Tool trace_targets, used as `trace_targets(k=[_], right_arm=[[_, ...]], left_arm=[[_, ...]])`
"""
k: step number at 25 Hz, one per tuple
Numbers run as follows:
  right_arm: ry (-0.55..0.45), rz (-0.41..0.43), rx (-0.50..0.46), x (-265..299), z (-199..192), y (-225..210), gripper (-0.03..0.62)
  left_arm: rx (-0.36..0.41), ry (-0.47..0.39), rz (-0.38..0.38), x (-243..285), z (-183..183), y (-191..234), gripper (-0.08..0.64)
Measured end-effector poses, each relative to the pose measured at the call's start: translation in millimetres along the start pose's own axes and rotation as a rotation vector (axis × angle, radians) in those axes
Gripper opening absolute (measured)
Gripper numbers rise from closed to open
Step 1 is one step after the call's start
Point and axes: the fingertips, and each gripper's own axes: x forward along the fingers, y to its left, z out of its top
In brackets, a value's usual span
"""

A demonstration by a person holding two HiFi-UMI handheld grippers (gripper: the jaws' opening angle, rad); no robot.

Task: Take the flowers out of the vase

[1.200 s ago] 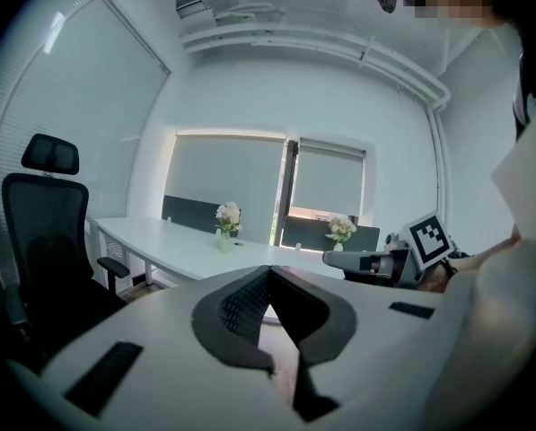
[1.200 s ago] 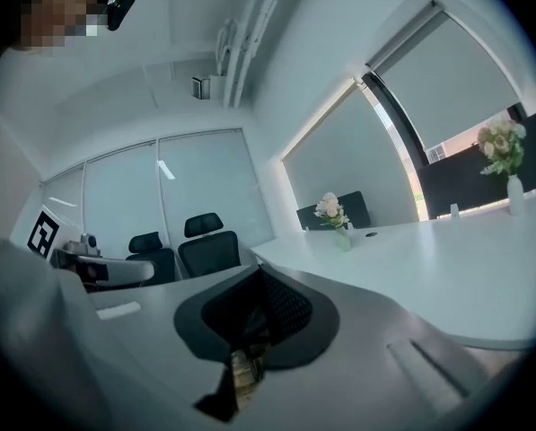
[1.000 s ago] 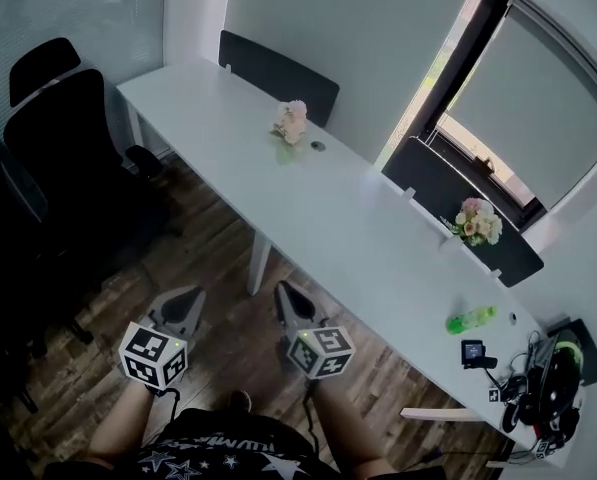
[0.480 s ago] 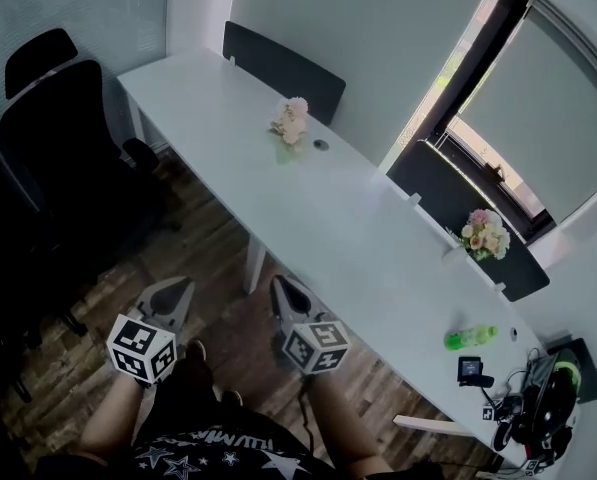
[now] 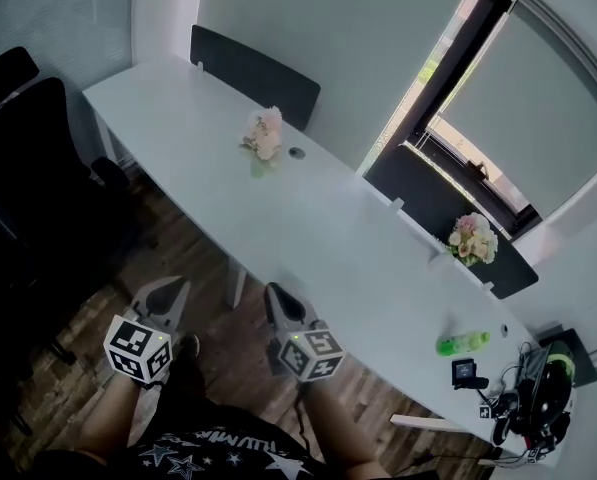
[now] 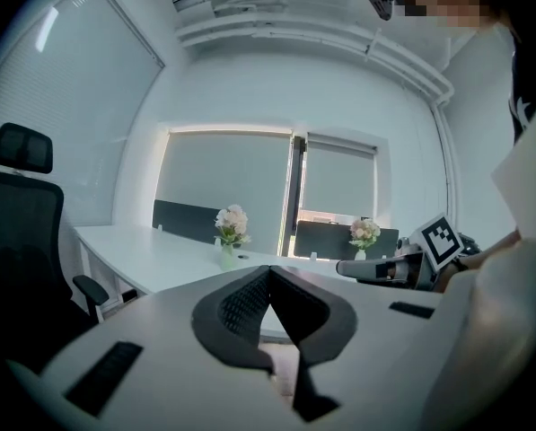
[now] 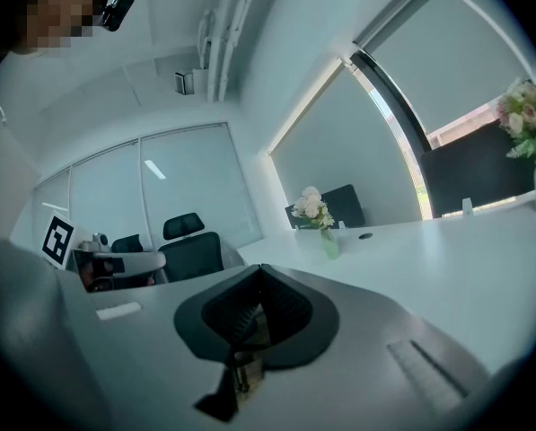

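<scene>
A pale pink and white bouquet (image 5: 264,134) stands in a small green vase (image 5: 258,166) near the far edge of the long white table (image 5: 328,238). A second pink bouquet (image 5: 474,237) in a white vase stands further right. Both grippers hang over the wood floor, short of the table and far from either bouquet. My left gripper (image 5: 168,288) is shut and empty, and so is my right gripper (image 5: 275,295). The near bouquet (image 6: 232,223) shows ahead in the left gripper view. In the right gripper view the same bouquet (image 7: 311,206) shows beyond the shut jaws.
Black office chairs (image 5: 28,158) stand at the left. Dark partition screens (image 5: 253,68) rise behind the table. A green bottle (image 5: 462,344), a small black device (image 5: 471,373) and a heap of cables (image 5: 528,403) lie at the table's right end.
Both shut grippers have travelled across the floor with the person. In the head view the table and bouquets have slid left and the chairs have moved towards the edge.
</scene>
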Motion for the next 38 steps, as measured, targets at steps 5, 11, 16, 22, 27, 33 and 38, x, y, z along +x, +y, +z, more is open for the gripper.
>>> trace_targets(k=[5, 11, 16, 22, 27, 33, 38], right_arm=[[-0.004, -0.051, 0.007, 40.9, 11.4, -18.2, 0.002], [-0.013, -0.114, 0.017, 90.9, 32.5, -32.9, 0.002], [-0.017, -0.172, 0.027, 127.0, 42.2, -42.2, 0.002], [-0.023, -0.256, 0.028, 153.9, 48.7, -59.3, 0.002], [-0.041, -0.325, 0.032, 171.5, 55.1, -75.1, 0.002], [-0.049, -0.398, 0.058, 179.1, 47.6, -84.4, 0.003], [-0.04, -0.423, 0.082, 166.6, 42.8, -103.3, 0.002]], left_arm=[[-0.003, -0.003, -0.045, 42.2, 13.6, 33.7, 0.009], [0.007, 0.014, -0.109, 82.7, 31.2, 74.9, 0.009], [-0.012, 0.025, -0.152, 112.7, 36.4, 112.0, 0.009], [-0.019, 0.04, -0.219, 150.6, 37.1, 142.6, 0.009], [-0.012, 0.041, -0.285, 182.0, 42.6, 156.2, 0.009], [0.001, 0.043, -0.344, 213.9, 47.3, 168.9, 0.009], [-0.008, 0.044, -0.321, 233.8, 45.2, 175.8, 0.009]])
